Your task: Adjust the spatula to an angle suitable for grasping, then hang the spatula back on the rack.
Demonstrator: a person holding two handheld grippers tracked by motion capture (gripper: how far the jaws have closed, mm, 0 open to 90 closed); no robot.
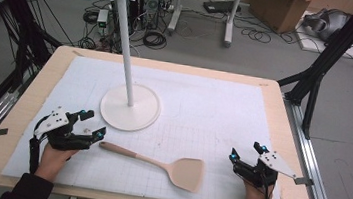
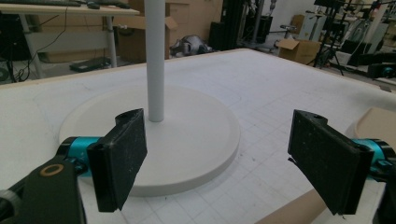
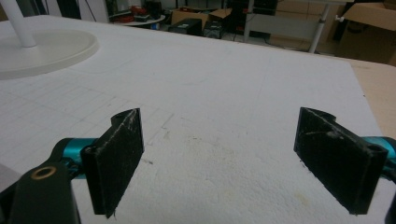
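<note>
In the left gripper view the spatula point(image 2: 373, 123) seems mostly cut off.

Pale wooden surface point(image 1: 22, 107) under a white gridded mat point(image 1: 213, 114). Beyond its far edge, grey floor point(image 1: 195, 49) strewn with black cables point(image 1: 153, 39). Brown cardboard box point(image 1: 283, 8) at far right, with a white foam sheet point(image 1: 331, 44) beside it. White legs point(image 1: 230, 20) of another desk standing farther back. Black frame struts point(image 1: 318, 70) rising at right, a metal rail point(image 1: 313, 180) running along the right edge.
</note>
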